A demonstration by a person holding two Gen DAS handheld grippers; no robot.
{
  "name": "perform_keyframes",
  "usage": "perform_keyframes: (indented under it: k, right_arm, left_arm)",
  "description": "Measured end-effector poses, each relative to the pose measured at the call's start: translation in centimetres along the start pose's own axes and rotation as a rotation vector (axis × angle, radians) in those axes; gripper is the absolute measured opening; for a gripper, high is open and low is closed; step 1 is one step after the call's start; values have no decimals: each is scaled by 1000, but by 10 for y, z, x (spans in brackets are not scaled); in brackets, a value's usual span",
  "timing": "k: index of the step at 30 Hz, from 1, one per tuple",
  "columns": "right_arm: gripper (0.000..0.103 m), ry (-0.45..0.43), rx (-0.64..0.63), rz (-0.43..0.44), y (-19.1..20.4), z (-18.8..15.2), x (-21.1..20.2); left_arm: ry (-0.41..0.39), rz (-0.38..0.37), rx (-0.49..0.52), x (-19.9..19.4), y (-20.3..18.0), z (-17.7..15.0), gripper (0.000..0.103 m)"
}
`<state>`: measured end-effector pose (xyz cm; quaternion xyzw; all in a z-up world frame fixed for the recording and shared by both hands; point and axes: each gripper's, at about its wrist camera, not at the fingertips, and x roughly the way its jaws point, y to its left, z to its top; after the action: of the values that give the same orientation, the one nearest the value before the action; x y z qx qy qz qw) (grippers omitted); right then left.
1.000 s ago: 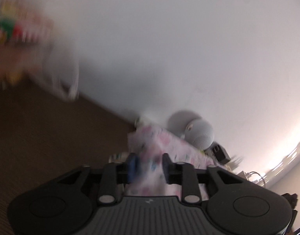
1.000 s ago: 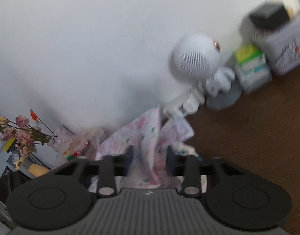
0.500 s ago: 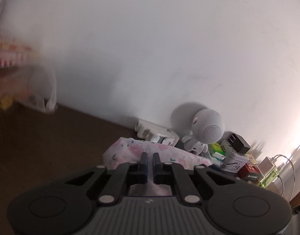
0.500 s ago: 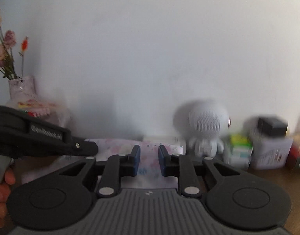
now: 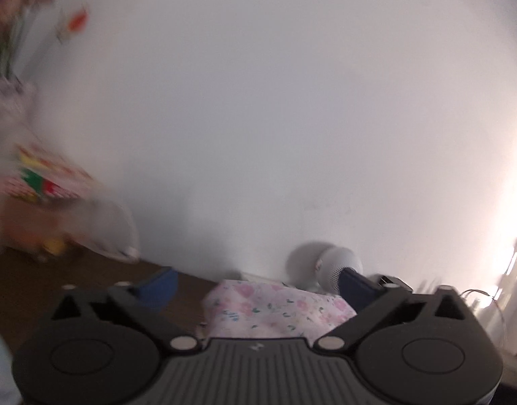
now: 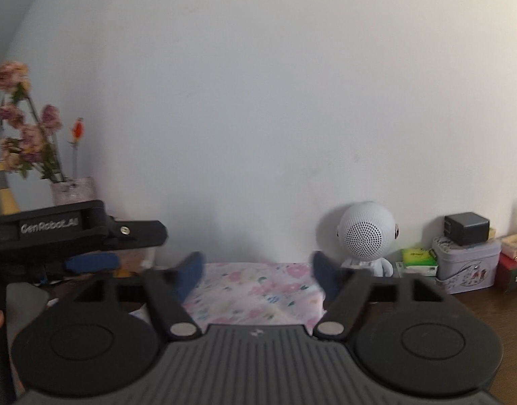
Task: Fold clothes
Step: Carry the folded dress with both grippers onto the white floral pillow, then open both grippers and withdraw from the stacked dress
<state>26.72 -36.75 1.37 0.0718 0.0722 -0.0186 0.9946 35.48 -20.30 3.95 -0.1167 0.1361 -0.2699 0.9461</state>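
Lying as a compact rectangular bundle on the dark desk (image 6: 494,307), close to its back edge by the wall, the floral garment (image 6: 255,290) looked folded, so the fold of this piece was judged done or nearly so. Any further clothes could not be seen; whether more remained was unclear.

Left tongs (image 5: 255,283): jaws opening, spread very wide, blue pads clear of the cloth on both sides; the garment sat between and beyond them, not pinched. The same left tongs (image 6: 89,246) showed from the side in the right wrist view, near the desk's left end, beside a vase of flowers (image 6: 32,135).

Right tongs (image 6: 256,271): jaws opening too, wide, pads flanking the bundle's near corners; no clamping visible, nothing held.

White round speaker figure (image 6: 366,233) and tin (image 6: 467,263) stood along the back edge, to the bundle's right.
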Motion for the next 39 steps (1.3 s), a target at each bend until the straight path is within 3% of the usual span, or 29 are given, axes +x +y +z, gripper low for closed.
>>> perform_keyframes:
  k: [2, 12, 18, 22, 29, 34, 39]
  right_arm:
    - [103, 3, -31, 13, 8, -3, -17]
    - [103, 166, -47, 79, 32, -35, -80]
    - [103, 234, -28, 104, 40, -52, -122]
    - [103, 296, -50, 113, 48, -62, -146]
    - [103, 349, -48, 154, 56, -71, -191]
    - [103, 391, -42, 171, 62, -77, -219]
    - [103, 393, -44, 169, 65, -80, -241]
  left_arm:
    - [1, 22, 43, -20, -1, -8, 103]
    - [94, 99, 168, -112, -7, -43, 103]
    - [196, 165, 136, -153, -9, -69, 103]
    - [247, 135, 149, -185, -14, -86, 103]
    - [215, 198, 139, -246, -30, -97, 103]
    - [269, 195, 90, -273, -33, -105, 103]
    - [292, 263, 80, -295, -35, -113, 103]
